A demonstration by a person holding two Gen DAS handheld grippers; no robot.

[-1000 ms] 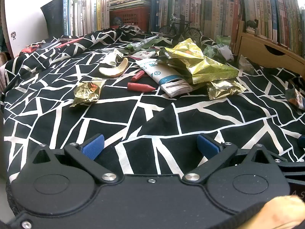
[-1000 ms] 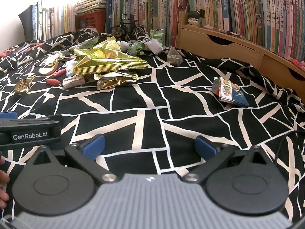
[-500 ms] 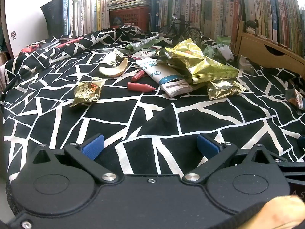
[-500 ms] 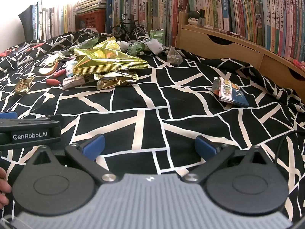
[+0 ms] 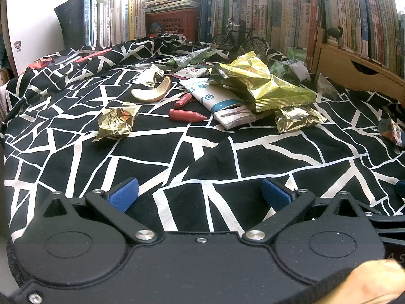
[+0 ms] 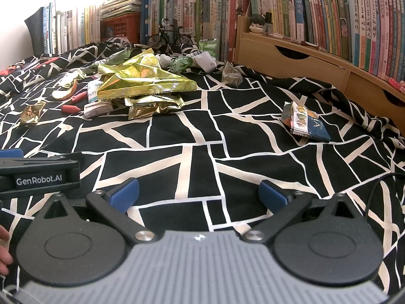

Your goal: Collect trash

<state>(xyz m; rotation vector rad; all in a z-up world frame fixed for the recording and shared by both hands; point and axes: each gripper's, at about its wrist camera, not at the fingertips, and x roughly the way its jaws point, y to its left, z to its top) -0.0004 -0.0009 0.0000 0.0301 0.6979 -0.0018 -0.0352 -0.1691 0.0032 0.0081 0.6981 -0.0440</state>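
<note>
At the left edge of the right wrist view, we are reading "GenRobot.AI" on the left gripper body.

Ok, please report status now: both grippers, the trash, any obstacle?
Left gripper open, empty. Right gripper open, empty. Gold wrappers and blue packet untouched on cloth. Path clear.

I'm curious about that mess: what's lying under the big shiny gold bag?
Under the big gold bag a white and teal packet pokes out on one side, and a small gold wrapper sits at its front edge. Whatever else lies beneath is covered.
</note>
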